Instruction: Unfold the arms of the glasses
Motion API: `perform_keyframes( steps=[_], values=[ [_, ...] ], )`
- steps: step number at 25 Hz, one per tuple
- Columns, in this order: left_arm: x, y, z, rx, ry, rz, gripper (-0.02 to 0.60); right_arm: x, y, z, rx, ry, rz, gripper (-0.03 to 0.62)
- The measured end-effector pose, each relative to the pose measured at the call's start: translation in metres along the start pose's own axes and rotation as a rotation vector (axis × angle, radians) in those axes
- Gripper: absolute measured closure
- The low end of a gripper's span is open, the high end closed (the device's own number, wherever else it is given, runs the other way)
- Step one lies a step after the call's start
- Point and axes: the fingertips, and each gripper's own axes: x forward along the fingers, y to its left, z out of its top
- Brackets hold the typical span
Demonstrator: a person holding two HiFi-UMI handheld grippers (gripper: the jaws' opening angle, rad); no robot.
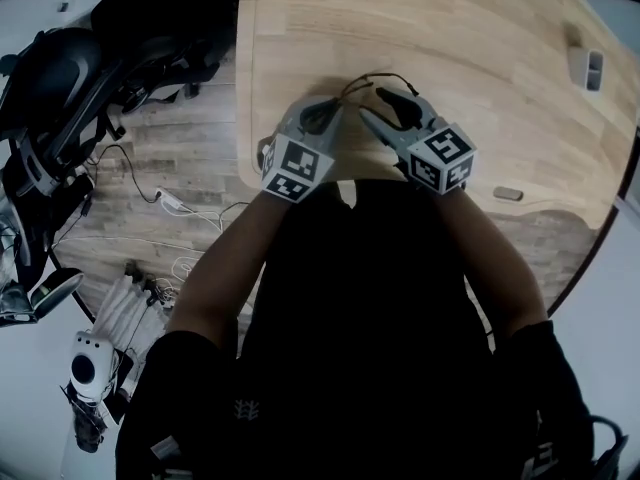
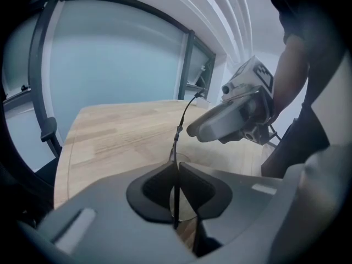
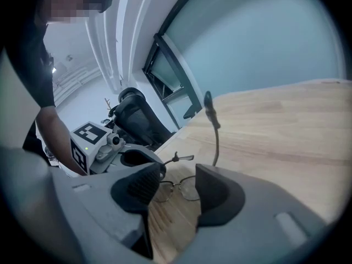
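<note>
Pale wooden table (image 1: 480, 58) fronts a blue-grey glass wall. One pair of glasses (image 3: 187, 188) sits at its near edge, upper middle of the head view, between two grippers. The left gripper (image 2: 177, 194) pinches a thin dark part of the frame, seen edge-on. The right gripper (image 3: 177, 180) stands spread. Only its view shows both lenses, side by side across the picture, with one arm (image 3: 215, 139) rising upright.

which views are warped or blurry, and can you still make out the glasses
Left gripper view: fisheye curve, dark corners, foreground soft, glasses a thin dark line. Right gripper view: same warp, lenses legible. Head view: table edge bowed, glasses tiny.
</note>
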Motion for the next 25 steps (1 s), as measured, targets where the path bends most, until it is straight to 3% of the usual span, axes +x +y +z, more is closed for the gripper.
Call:
perform_keyframes(
  steps=[17,25],
  values=[
    [-0.015,0.001,-0.008,0.013,-0.022,-0.002,0.545,0.019,0.027,0.018,0.013,-0.005,0.057,0.390],
    [-0.027,-0.004,-0.014,0.013,-0.003,-0.023,0.486,0.013,0.042,0.020,0.023,-0.016,0.064,0.390]
  ],
)
